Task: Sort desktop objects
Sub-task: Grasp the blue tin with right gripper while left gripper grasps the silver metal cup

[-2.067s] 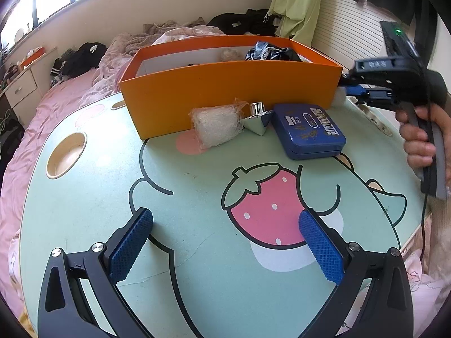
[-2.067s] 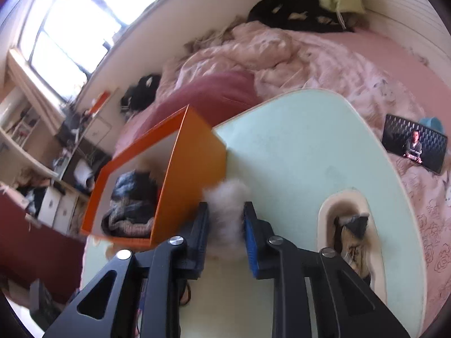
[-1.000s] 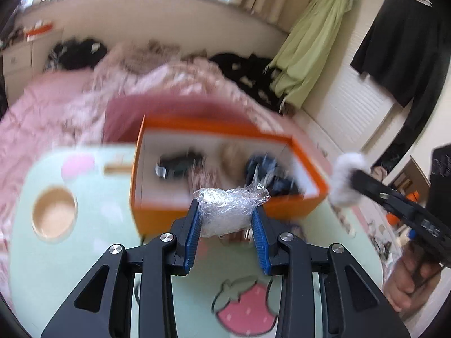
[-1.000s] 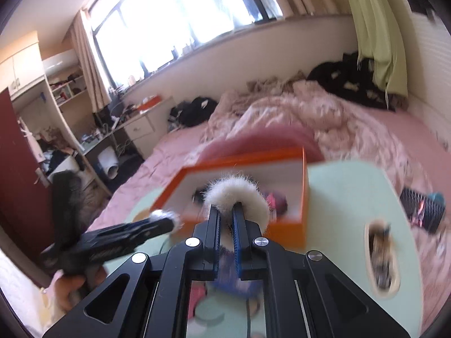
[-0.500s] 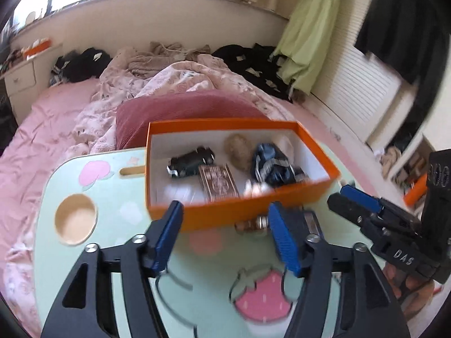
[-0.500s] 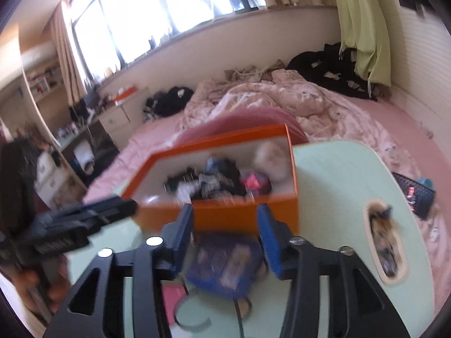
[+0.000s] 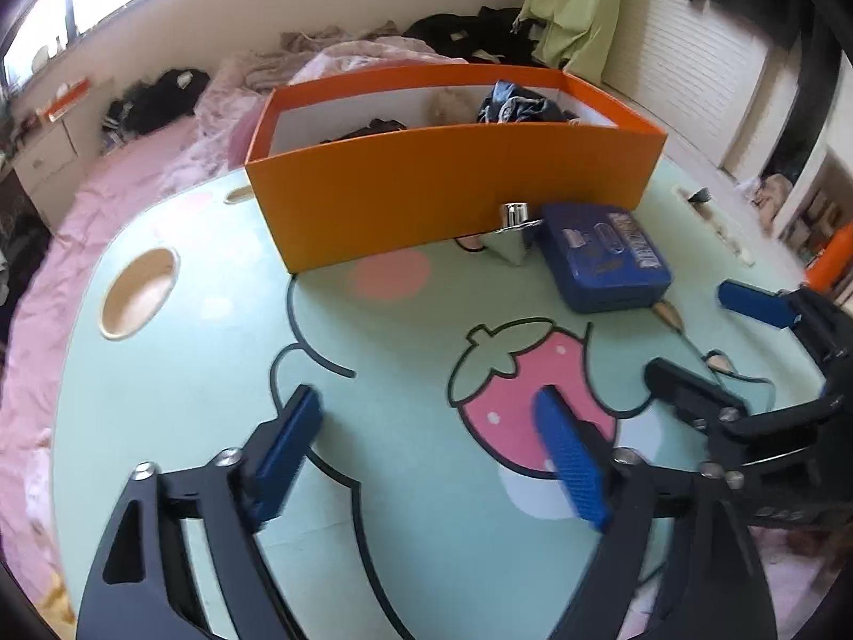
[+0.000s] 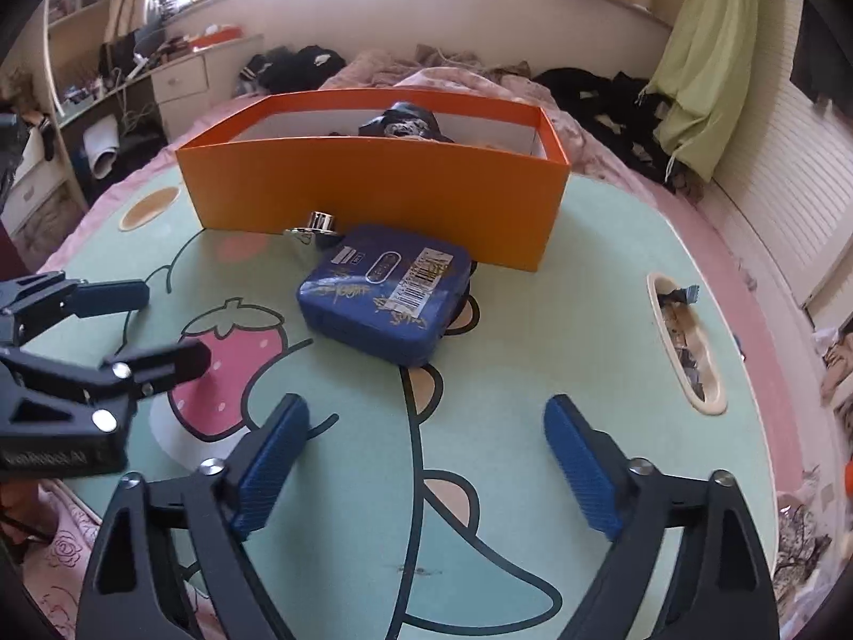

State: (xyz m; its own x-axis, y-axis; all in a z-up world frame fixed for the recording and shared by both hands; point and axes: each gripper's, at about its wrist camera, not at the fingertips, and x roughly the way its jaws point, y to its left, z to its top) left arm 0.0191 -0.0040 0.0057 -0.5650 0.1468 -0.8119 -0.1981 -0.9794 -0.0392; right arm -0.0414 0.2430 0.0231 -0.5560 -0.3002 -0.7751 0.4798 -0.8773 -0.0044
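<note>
On table (image 8: 613, 288), orange box (image 8: 373, 186) w/ dark clothes (image 8: 405, 120), blue tin (image 8: 384, 293) beside, both tongs opening, empty.

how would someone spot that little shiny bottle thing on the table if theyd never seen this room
Start at the big orange box on the mint cartoon table. Along the box's front wall lies a flat blue tin. The small bottle is wedged between the two, at the tin's far corner; its mirror-bright silver cap and clear body mark it out from the matte blue and orange beside it.
</note>
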